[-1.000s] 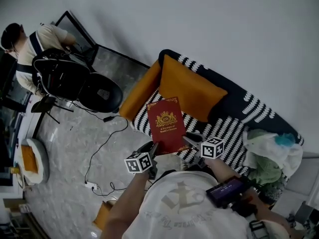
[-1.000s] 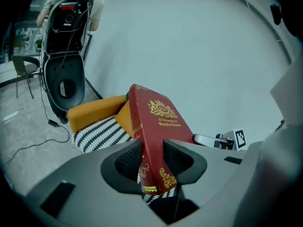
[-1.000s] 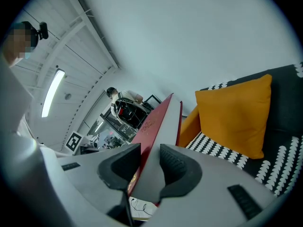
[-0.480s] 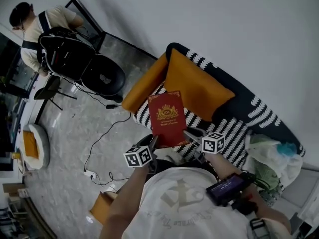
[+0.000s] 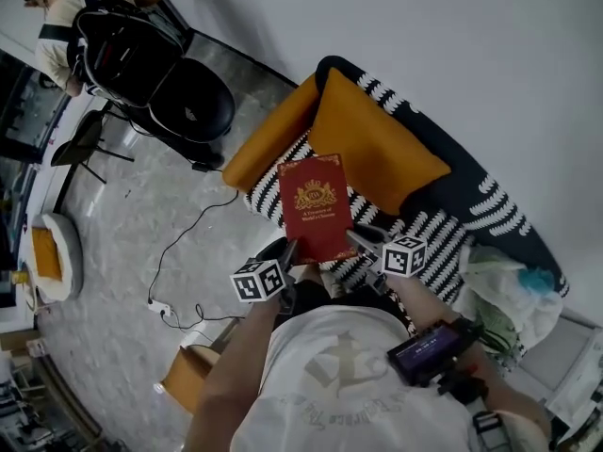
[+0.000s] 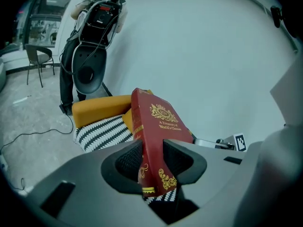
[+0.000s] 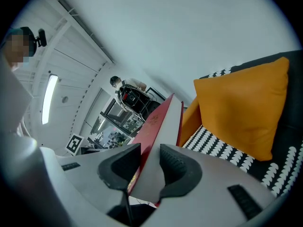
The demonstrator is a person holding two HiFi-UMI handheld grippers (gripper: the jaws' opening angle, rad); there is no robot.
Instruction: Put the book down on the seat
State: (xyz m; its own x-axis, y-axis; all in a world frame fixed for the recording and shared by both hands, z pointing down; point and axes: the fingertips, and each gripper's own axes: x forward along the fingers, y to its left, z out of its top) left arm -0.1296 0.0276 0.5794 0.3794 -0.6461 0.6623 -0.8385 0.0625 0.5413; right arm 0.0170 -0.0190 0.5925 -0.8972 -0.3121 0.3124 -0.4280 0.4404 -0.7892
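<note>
A red hardcover book (image 5: 316,207) with gold print is held over the black-and-white patterned seat (image 5: 429,238) of an armchair. My left gripper (image 5: 290,255) is shut on the book's near left corner (image 6: 151,167). My right gripper (image 5: 356,241) is shut on its near right edge (image 7: 150,145). The book's cover faces up in the head view, tilted toward the orange back cushion (image 5: 377,149). In the left gripper view the seat (image 6: 102,131) lies below and beyond the book.
An orange armrest cushion (image 5: 268,139) lies left of the seat. Crumpled cloths (image 5: 504,299) sit at the chair's right end. A person (image 5: 66,12) with a black backpack stands by a black chair (image 5: 193,111) at upper left. A cable (image 5: 179,252) crosses the floor.
The book and both grippers have sunk a little toward the seat, still held the same way. The view has shifted, so the person and black chair sit higher in the picture.
</note>
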